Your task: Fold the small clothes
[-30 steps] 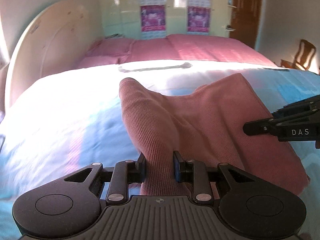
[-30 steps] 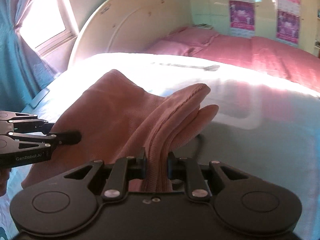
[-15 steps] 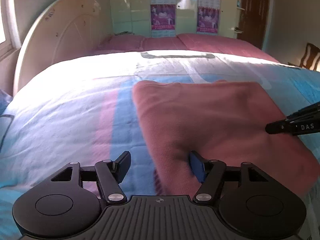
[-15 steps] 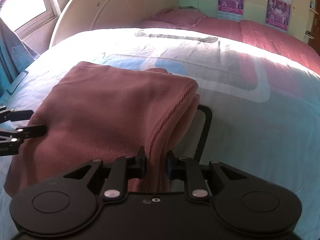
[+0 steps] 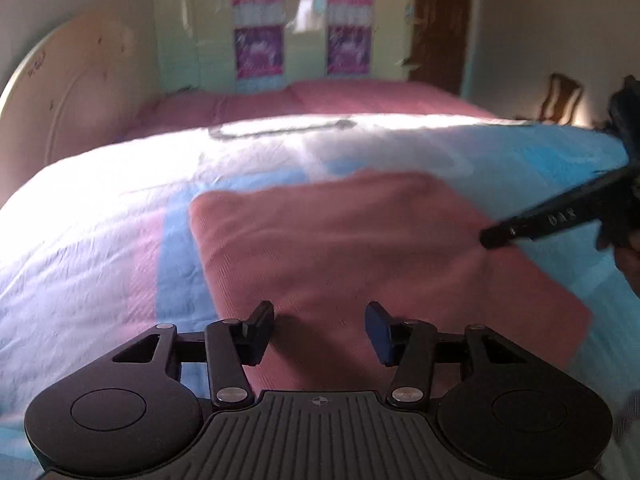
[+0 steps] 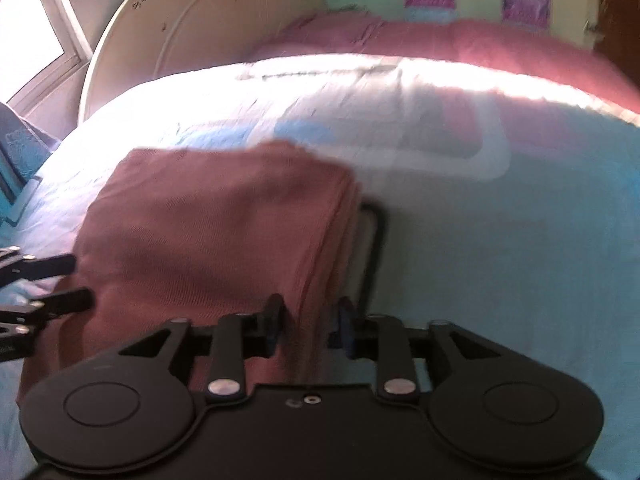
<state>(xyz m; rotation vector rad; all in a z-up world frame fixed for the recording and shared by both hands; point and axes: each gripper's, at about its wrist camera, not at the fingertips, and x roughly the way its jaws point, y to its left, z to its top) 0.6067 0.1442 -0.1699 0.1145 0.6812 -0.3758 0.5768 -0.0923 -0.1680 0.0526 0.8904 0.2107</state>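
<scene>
A pink knit garment [image 5: 360,248] lies folded flat on the pale blue and white bedsheet [image 5: 100,240]. My left gripper [image 5: 320,332] hovers at its near edge, the jaws apart and closing, with cloth lying below the gap and neither pad pressing it. In the right wrist view the garment [image 6: 208,232] shows its stacked folded edge running between the fingers of my right gripper [image 6: 310,322]. Those jaws are opening and a gap shows beside the right pad. The left gripper [image 6: 68,282] reaches in from the left there; the right gripper [image 5: 496,236] enters from the right in the left wrist view.
A rounded cream headboard [image 6: 192,32] and pink bedding [image 5: 320,100] lie beyond the sheet. A dark printed outline [image 6: 376,248] runs beside the garment's right edge. A window [image 6: 32,20] is at far left, a wooden chair [image 5: 560,96] and brown door [image 5: 444,20] at far right.
Both grippers came down with the lifted cloth, which now lies flat. The left jaws let go and spread wide, then narrowed a little. The right jaws have just parted from the fold.
</scene>
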